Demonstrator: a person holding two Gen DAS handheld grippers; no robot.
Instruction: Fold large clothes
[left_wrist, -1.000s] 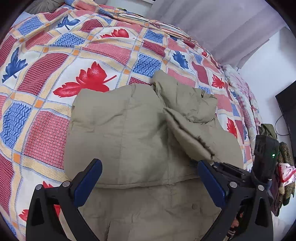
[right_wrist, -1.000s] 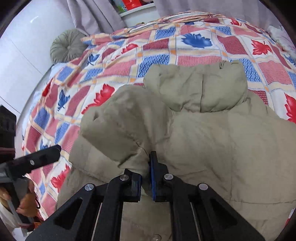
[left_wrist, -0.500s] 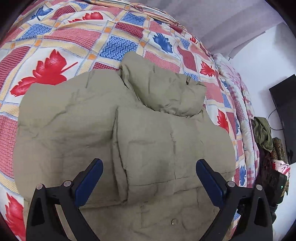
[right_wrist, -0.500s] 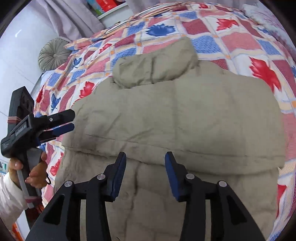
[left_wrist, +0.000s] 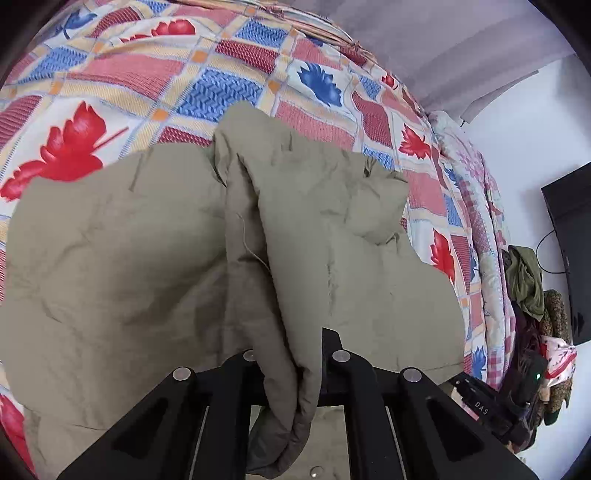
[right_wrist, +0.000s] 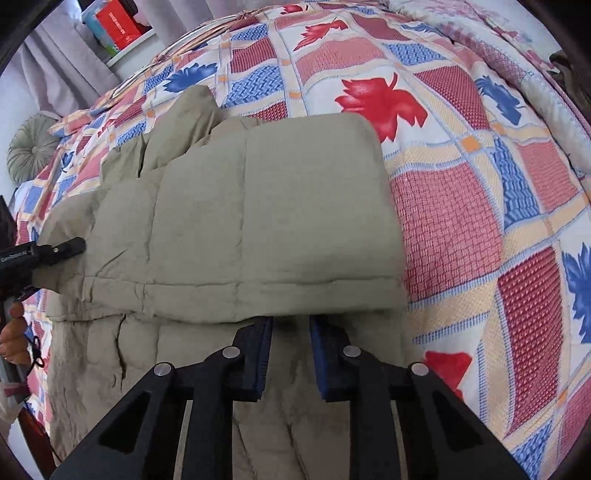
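Note:
A large khaki padded jacket (left_wrist: 122, 258) lies on the patterned bedspread (left_wrist: 110, 70), its hood toward the far side. My left gripper (left_wrist: 291, 354) is shut on a folded edge of the jacket, which bunches between the jaws and rises a little off the rest. In the right wrist view the jacket (right_wrist: 258, 221) has one side folded flat over its body. My right gripper (right_wrist: 291, 328) hovers at the near edge of that fold, jaws slightly apart and empty. The left gripper (right_wrist: 79, 246) also shows at the left edge of that view, pinching jacket fabric.
The bed's right edge drops to a heap of clothes (left_wrist: 524, 280) and a dark screen (left_wrist: 572, 251) by the white wall. A round grey cushion (right_wrist: 31, 151) and a shelf with a red box (right_wrist: 118, 22) lie beyond the bed's far left.
My left gripper has closed on the jacket's folded edge and lifted it. My right gripper has moved right along the fold and narrowed its jaws.

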